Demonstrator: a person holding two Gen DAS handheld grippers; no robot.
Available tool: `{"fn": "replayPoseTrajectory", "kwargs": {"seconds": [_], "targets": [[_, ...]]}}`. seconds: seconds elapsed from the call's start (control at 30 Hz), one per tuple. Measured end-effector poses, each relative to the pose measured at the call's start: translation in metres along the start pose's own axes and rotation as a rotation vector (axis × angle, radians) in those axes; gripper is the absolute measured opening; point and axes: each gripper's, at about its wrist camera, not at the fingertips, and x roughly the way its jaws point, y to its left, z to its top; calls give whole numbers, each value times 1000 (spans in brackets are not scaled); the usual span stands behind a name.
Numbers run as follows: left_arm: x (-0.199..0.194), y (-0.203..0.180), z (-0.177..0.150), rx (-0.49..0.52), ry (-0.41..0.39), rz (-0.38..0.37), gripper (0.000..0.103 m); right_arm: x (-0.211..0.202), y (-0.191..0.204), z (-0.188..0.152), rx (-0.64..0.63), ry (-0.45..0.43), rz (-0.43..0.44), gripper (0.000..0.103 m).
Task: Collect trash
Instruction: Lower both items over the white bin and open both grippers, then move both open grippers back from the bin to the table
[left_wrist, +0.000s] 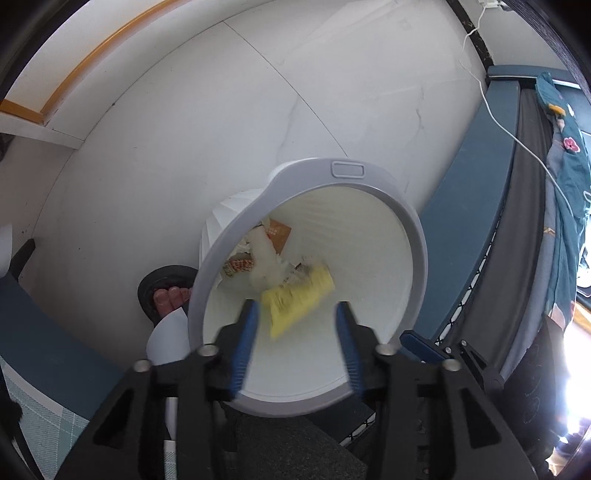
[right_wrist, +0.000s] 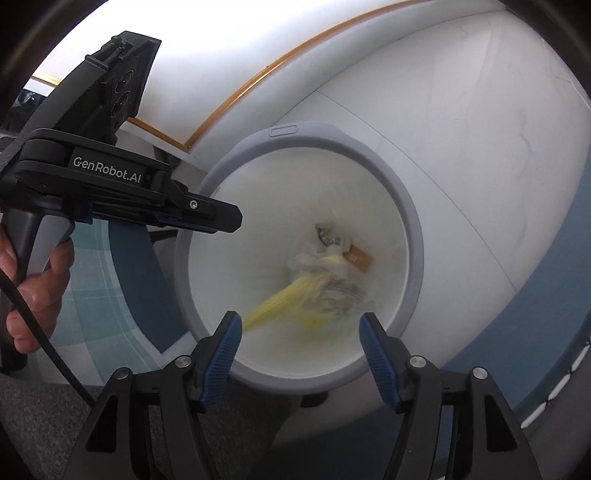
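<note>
yellow wrapper (left_wrist: 297, 302) is blurred, looks mid-drop inside the bin (left_wrist: 413, 236), near its front rim. both my left gripper (left_wrist: 297, 325) & right gripper (right_wrist: 300, 339) jaws apart, holding nothing. risk: left fingers knock the rim, bin tips, trash spills onto the floor (left_wrist: 184, 122).

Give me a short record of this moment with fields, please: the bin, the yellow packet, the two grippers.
bin: white trash bin with grey rim, standing on a pale floor, beside a blue bed frame
contents: orange wrapper, white crumpled plastic
yellow packet: yellow packet blurred inside the bin's opening, touching neither gripper
left gripper: left gripper open above the bin, holding nothing
right gripper: right gripper open, holding nothing
</note>
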Motion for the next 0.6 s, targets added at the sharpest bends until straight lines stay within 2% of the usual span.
{"fn": "replayPoseTrajectory", "kwargs": {"seconds": [0.13, 0.3, 0.47, 0.57, 0.6], "targets": [[-10, -3, -2, 18, -34, 6, 51, -5, -2, 0, 1, -1, 0, 66], [-30, -15, -13, 84, -111, 90, 52, -14, -1, -3, 9, -35, -12, 67], [-68, -25, -32, 144, -251, 173, 53, -40, -3, -4, 19, -99, -16, 69], [-97, -37, -52, 169, -380, 303, 53, -65, -2, -2, 19, -164, -16, 70], [-103, -40, -57, 176, -409, 323, 53, -72, -2, -1, 19, -181, -13, 70]]}}
